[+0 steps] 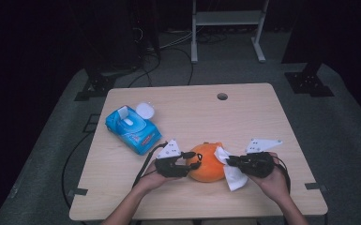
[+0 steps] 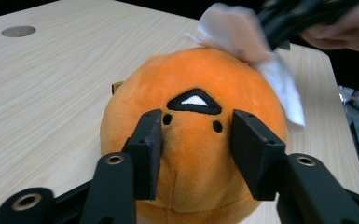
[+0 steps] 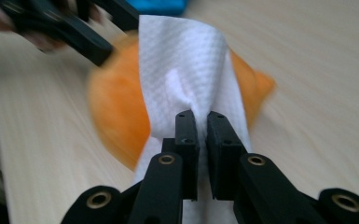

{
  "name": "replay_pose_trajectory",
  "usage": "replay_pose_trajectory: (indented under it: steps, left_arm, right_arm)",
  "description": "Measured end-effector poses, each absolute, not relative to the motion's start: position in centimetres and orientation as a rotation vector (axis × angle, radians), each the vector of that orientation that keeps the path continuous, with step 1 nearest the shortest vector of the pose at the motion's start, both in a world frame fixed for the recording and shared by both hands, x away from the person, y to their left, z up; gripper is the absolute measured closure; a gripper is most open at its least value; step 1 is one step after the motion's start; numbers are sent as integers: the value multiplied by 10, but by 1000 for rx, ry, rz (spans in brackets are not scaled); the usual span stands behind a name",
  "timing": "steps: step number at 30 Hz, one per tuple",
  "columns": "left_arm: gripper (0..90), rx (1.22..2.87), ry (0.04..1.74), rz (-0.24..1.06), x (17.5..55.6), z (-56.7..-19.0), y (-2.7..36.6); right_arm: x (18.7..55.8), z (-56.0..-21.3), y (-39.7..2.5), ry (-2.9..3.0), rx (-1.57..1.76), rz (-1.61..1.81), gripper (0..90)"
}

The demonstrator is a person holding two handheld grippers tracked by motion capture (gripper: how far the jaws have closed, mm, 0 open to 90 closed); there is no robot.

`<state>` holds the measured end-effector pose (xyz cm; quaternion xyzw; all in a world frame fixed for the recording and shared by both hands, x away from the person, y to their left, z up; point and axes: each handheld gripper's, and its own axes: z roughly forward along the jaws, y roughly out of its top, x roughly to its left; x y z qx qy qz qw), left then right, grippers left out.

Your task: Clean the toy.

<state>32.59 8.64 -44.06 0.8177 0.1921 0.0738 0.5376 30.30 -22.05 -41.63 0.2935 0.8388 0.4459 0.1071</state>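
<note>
The orange plush toy sat near the front edge of the table, about midway along it, and both grippers were on it. The left gripper had its jaws pressed into the plush's sides, steadying it. The right gripper pinched a white tissue tight between nearly closed jaws, the sheet draped over the toy's far side.

Risky bit: the right gripper view was smeared with motion, so a hard swipe could likely have dragged the soft toy out of the left jaws, or torn the thin tissue at the pinch.

Toward the left edge lay a blue wipes pack, lid flipped up; its printing was too small to read.
</note>
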Motion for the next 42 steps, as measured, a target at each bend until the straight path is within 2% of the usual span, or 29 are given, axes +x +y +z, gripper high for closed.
replay_pose_trajectory:
  steps: [2,5,14,16,17,18,19,21,22,25,29,33,35,37,38,40,42]
  left_arm:
    - [551,1930,456,182,327,-440,82]
    - [558,1941,449,219,326,-441,78]
    - [547,1931,461,198,330,-444,81]
    - [521,1924,475,201,330,-444,81]
    - [410,1923,511,223,331,-443,80]
    - [339,1925,538,233,332,-444,80]
    - [304,1919,556,215,333,-446,80]
    - [324,1910,557,191,333,-448,80]
    - [394,1911,554,191,333,-448,79]
    - [442,1897,544,181,330,-446,75]
    - [456,1912,535,198,330,-447,76]
    - [462,1907,546,181,332,-448,79]
    - [447,1902,548,169,334,-449,80]
    - [423,1892,567,153,335,-448,80]
    - [338,1885,595,140,336,-446,79]
    - [275,1894,603,137,336,-446,79]
    - [293,1898,594,117,334,-448,77]
  right_arm:
    - [291,-407,-198,2486,730,1385,831]
    - [287,-411,-178,2529,642,1282,830]
    - [309,-415,-222,2417,861,1258,829]
    - [313,-420,-227,2439,907,1266,830]
    - [313,-422,-225,2455,902,1249,831]
    - [312,-422,-224,2457,898,1241,831]
    - [311,-422,-224,2460,898,1235,831]
    - [311,-421,-224,2458,902,1232,831]
    - [305,-416,-221,2438,873,1239,833]
    - [295,-409,-206,2463,765,1351,833]
    - [288,-412,-179,2530,626,1265,833]
    - [296,-411,-192,2501,694,1264,833]
    - [305,-411,-216,2405,835,1270,832]
    - [307,-412,-220,2403,863,1271,832]
    - [311,-417,-225,2428,900,1262,832]
    - [310,-422,-225,2466,918,1256,832]
    - [309,-422,-225,2476,919,1253,832]
